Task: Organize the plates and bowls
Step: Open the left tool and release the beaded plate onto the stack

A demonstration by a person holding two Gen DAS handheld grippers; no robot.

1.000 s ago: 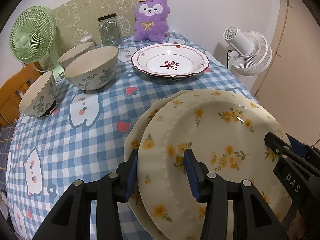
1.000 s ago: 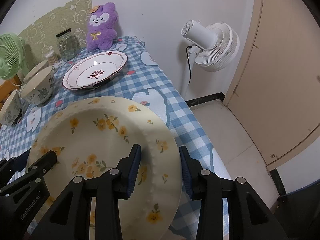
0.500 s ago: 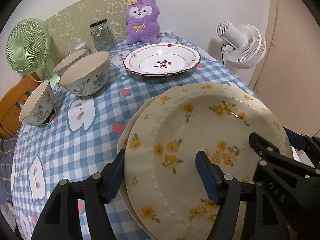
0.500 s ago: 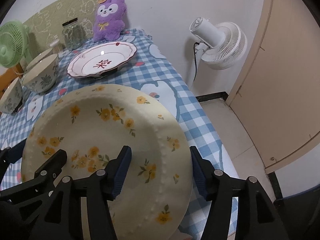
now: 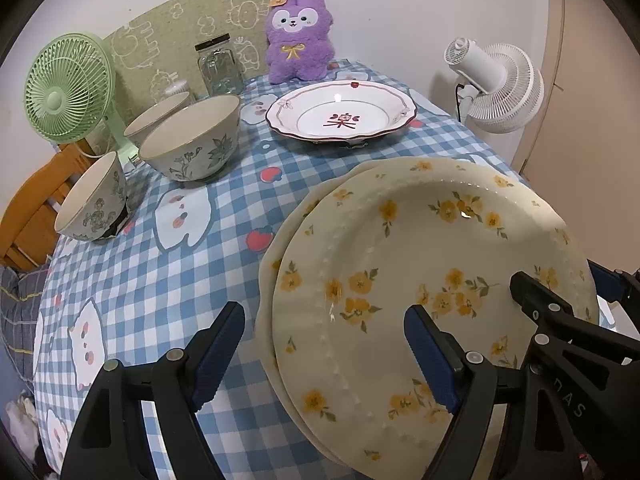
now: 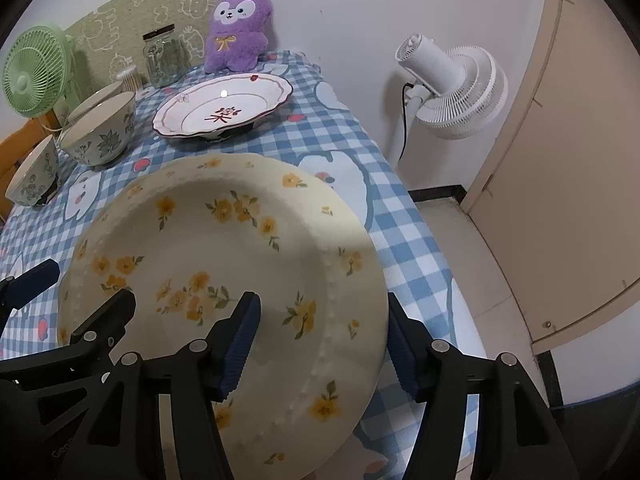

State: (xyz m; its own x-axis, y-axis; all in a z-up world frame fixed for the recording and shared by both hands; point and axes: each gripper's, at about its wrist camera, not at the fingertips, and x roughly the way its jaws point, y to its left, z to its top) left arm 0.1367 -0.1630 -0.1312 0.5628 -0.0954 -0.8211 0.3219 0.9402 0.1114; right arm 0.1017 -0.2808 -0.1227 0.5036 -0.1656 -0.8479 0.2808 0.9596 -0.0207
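Observation:
Two cream plates with yellow flowers lie stacked near the table's front right; the top plate (image 5: 420,256) also shows in the right wrist view (image 6: 224,248), the lower plate's rim (image 5: 268,256) peeks out at the left. My left gripper (image 5: 324,356) is open, its fingers straddling the stack's left rim. My right gripper (image 6: 324,344) is open, its fingers straddling the right rim. A white deep plate with a red rim (image 5: 340,114) stands further back. Three floral bowls (image 5: 192,140) stand at the left.
A green fan (image 5: 68,92), a glass jar (image 5: 220,66) and a purple plush toy (image 5: 298,36) stand at the back of the checked tablecloth (image 5: 160,280). A white floor fan (image 6: 448,84) stands off the table's right edge, by a door.
Both grippers have opened wide, letting go of the top flowered plate. It now rests on the lower plate. Both grippers have drawn back a little.

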